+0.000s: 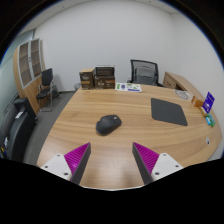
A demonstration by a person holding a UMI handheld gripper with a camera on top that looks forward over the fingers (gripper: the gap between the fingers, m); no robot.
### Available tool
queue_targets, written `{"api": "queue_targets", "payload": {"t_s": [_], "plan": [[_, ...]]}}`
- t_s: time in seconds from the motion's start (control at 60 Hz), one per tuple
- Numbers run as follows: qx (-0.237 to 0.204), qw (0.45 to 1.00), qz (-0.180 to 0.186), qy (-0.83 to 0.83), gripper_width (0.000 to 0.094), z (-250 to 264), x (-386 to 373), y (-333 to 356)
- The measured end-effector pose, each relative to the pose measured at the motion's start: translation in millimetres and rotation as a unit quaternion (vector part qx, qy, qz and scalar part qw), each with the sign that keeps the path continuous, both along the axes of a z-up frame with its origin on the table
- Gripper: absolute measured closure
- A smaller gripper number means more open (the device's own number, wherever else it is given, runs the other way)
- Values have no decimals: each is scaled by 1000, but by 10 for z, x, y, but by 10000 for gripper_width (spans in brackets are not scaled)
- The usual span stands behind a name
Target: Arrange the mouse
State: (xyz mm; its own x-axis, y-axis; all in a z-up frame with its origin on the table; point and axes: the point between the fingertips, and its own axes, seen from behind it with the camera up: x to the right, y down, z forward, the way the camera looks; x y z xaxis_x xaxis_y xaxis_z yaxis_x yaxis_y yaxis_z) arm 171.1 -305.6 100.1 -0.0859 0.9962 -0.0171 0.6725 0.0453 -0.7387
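Observation:
A black computer mouse (108, 124) lies on the wooden table (80, 115), ahead of my fingers and slightly left of the midline between them. To its right, farther along the table, a dark grey mouse mat (168, 112) lies flat. My gripper (112, 160) hangs above the table's near edge, open, its magenta pads (75, 157) spread wide with only bare wood between them. The mouse is well beyond the fingertips and nothing touches it.
White papers (128, 87) lie at the table's far end. A purple item (208, 101) and a small teal thing (209, 119) sit near the right edge. Black chairs (145, 71) stand behind the table, cardboard boxes (96, 77) at the wall, shelves (30, 62) on the left.

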Motion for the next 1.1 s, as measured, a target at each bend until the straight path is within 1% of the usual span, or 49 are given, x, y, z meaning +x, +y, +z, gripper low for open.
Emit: {"api": "queue_targets", "payload": {"t_s": [0.25, 0.617, 0.833, 0.967, 1.1], "plan": [[-4, 1000, -3, -1, 75, -279, -466, -319], [-6, 1000, -20, -22, 75, -818, -1008, -369], [-8, 999, -19, -29, 73, -998, -1291, -402], [-8, 999, -21, -32, 66, -1042, -1433, -382], [-12, 999, -16, -31, 65, -1041, -1594, -399]]}}
